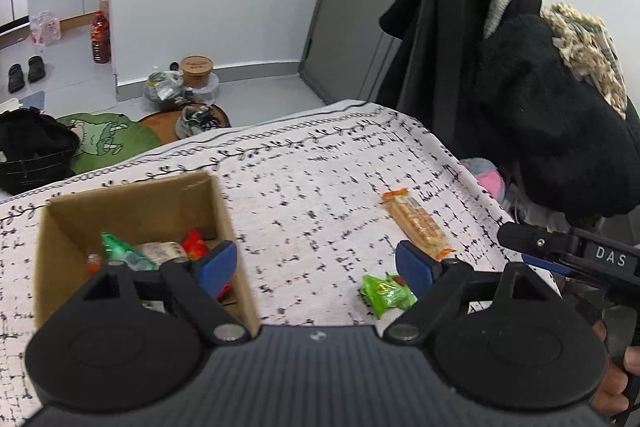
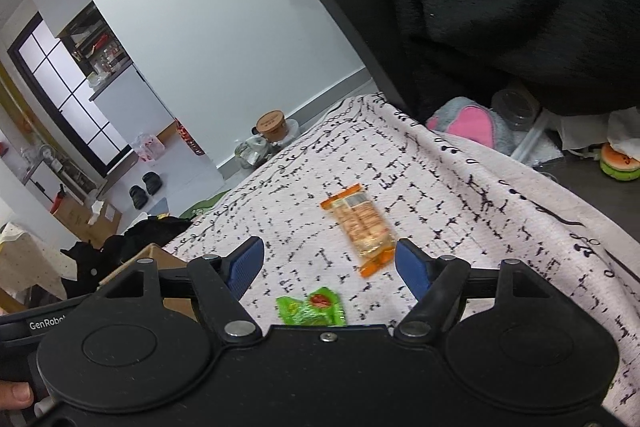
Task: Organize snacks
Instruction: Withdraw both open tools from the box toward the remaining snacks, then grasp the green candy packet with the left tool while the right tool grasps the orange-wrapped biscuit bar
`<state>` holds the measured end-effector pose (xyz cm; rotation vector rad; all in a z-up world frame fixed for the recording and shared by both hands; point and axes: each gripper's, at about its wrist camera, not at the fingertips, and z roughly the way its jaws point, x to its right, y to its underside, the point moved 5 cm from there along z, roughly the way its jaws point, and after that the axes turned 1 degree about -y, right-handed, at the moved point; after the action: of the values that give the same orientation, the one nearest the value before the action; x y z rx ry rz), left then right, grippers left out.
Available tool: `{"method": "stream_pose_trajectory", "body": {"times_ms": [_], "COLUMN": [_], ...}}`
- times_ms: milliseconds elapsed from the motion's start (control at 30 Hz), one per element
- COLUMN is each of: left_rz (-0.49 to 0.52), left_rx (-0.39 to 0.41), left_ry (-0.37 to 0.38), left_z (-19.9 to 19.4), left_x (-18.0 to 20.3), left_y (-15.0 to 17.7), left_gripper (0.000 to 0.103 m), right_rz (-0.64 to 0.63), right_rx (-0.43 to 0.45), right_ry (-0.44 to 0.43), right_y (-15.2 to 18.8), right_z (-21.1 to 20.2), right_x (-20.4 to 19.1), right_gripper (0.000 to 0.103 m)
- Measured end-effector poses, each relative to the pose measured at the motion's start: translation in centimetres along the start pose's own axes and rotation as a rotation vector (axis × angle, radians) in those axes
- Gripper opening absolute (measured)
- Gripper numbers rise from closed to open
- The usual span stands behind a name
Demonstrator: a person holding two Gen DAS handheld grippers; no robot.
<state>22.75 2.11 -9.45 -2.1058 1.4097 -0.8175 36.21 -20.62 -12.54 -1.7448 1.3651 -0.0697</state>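
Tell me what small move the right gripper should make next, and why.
Probably lower the right gripper onto the green packet and close. Both grippers are open and empty, that packet lies nearest its fingers on the cloth, and the box already holds other snacks.

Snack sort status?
Done: several snacks lie in the cardboard box. In hand: nothing; left claw and right claw are open and empty. Left: orange cracker pack and green packet on the tablecloth.

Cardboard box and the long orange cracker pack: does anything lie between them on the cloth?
Nothing: in the left wrist view only bare patterned tablecloth separates the cardboard box from the orange cracker pack.
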Motion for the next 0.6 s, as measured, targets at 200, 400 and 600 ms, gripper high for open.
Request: {"method": "stream_pose_trajectory", "body": {"times_ms": [200, 400, 600], "left_rz": [0.031, 0.058, 0.066], "left_rx": [-0.024, -0.063, -0.104], "left_ry": [0.016, 0.023, 0.019], "left_z": [1.6, 3.6, 5.5], "left_x": [2.1, 3.9, 5.1], "left_y": [0.5, 1.3, 2.1], "left_gripper": [0.085, 0.085, 0.083], "right_rz": [-0.011, -0.041, -0.063], "right_rx": [-0.012, -0.023, -0.018], "right_ry": [-0.017, -0.047, -0.076], "right_y": [0.0, 0.1, 0.1], "right_z": [0.5, 1.2, 2.0], "right_x": [1.8, 3.0, 3.8], "right_gripper": [0.072, 0.081, 0.088]}}
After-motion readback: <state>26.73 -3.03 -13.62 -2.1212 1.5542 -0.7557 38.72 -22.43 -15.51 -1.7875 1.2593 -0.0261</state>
